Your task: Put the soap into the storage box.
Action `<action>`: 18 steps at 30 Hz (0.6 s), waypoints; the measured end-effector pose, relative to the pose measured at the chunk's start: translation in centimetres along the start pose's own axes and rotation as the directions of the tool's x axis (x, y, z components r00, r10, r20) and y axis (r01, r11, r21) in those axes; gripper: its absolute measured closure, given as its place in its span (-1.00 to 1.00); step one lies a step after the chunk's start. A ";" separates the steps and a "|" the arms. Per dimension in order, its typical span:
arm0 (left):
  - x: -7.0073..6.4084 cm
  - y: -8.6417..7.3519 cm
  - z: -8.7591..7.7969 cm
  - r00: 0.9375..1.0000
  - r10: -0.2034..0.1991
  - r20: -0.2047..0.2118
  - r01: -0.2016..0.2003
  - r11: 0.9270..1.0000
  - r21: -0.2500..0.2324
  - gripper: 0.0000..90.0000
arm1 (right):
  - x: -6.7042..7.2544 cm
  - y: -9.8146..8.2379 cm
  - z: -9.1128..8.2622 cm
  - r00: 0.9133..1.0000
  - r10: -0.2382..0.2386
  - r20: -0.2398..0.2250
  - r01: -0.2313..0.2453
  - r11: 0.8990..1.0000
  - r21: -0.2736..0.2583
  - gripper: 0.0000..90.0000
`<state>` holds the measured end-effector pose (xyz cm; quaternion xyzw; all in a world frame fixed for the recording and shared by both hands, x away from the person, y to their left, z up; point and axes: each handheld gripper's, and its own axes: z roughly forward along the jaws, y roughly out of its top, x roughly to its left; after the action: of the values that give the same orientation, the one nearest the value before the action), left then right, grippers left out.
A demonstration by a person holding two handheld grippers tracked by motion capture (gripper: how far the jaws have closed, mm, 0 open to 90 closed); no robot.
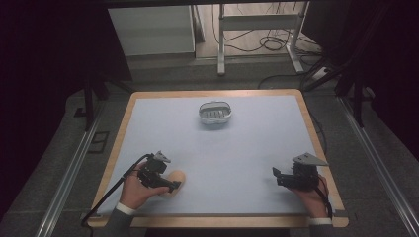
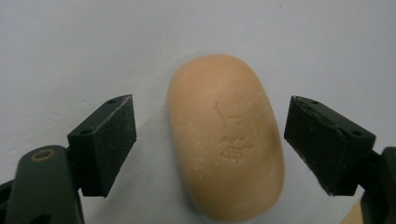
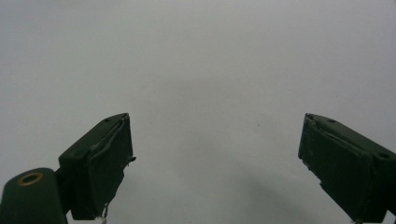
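**Soap sits between the left jaws**

From above, the left gripper [image 1: 170,186] is right at the tan soap [image 1: 176,179] near the table's [image 1: 257,148] front edge. The right gripper [image 1: 277,177] is well apart. A small basket [image 1: 215,113] sits far back.

In the left gripper view, the jaws are spread wide, one on each side of the soap [image 2: 226,135]. It lies lengthwise between them, not touched. Its near end is cut off.

In the right gripper view, the jaws are spread over bare table.

Left gripper [image 1: 174,186] low at near-left of table, jaws spread wide, hand [image 1: 134,191] gripping from behind. Right gripper [image 1: 274,175] near-right, jaws spread wide, pointing left, hand [image 1: 312,196] beneath.
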<state>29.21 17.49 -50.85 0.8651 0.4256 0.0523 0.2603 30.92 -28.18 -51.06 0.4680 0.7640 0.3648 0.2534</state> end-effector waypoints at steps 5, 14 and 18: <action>-0.9 -0.3 0.6 1.000 -0.006 -0.022 0.006 1.000 0.019 -0.54 | 0.0 0.0 0.0 1.000 0.002 0.003 -0.002 1.000 0.002 -0.78; -1.3 -0.5 1.2 0.998 -0.001 -0.060 0.003 0.999 0.038 -0.34 | -0.1 0.0 -0.1 1.000 0.006 0.010 -0.006 1.000 0.006 -0.78; -1.1 -0.5 1.2 0.998 -0.001 -0.065 0.003 0.999 0.033 -0.31 | -0.1 0.0 -0.1 1.000 0.005 0.015 -0.005 1.000 0.007 -0.78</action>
<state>28.55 16.43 -51.96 0.8666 0.4357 0.0731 0.2322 30.89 -28.27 -50.98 0.4735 0.7623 0.3592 0.2563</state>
